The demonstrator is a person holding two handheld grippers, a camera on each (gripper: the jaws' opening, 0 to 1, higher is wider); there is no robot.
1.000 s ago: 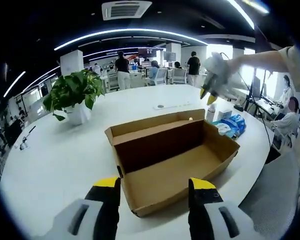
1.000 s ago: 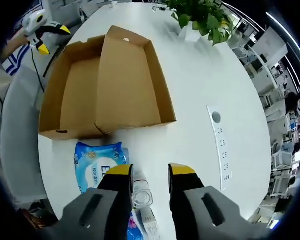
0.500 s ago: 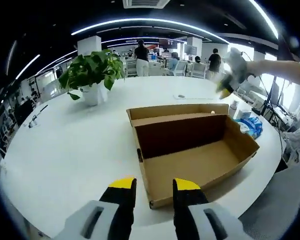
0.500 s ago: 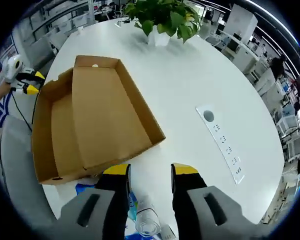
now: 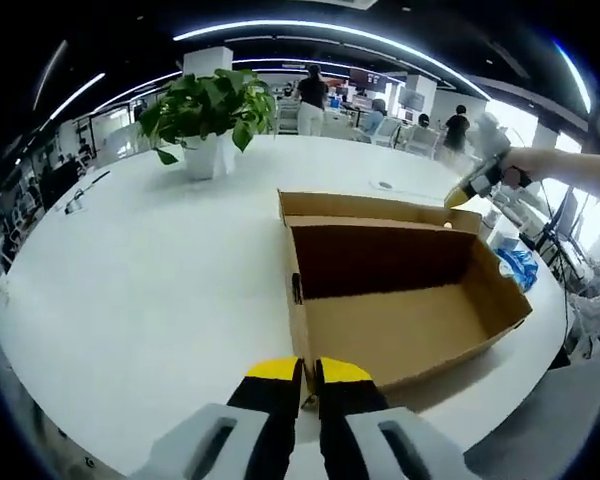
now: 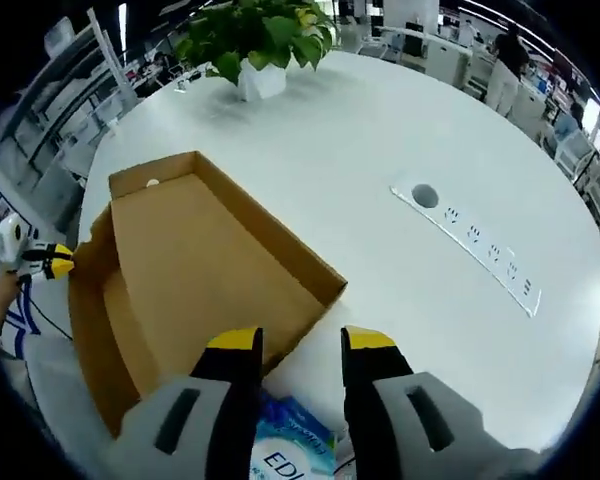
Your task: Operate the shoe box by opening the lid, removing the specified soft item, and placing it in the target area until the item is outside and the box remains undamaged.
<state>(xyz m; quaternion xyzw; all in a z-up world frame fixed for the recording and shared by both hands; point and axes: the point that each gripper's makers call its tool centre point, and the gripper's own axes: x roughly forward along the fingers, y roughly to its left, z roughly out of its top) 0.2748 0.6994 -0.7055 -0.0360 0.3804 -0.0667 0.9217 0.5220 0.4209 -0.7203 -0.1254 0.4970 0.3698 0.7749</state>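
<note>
A large open office is seen behind a wide round white table (image 5: 130, 270), with a potted plant (image 5: 208, 115) set at its far side and people at desks further back. On the table the shoe box (image 5: 395, 300) is stood with its lid (image 6: 205, 260) already folded back flat, so the inside is exposed to both cameras; the bottom is seen bare, with no soft item in it. A blue soft pack (image 6: 280, 450) is laid on the table just outside the box, under the right gripper (image 6: 293, 345), and is also glimpsed past the box's far right end (image 5: 520, 265) in the left gripper view. This is judged to be the item, already out.

The left gripper (image 5: 307, 371) is held low at the near edge of the box with its jaws almost touching and nothing between them. The right gripper's jaws are spread apart and empty, poised over the pack and the lid's edge, probably to keep clear of the cardboard.

On the pack only the letters "ED" can be read. A strip of sockets (image 6: 470, 245) is set into the tabletop to the right.
</note>
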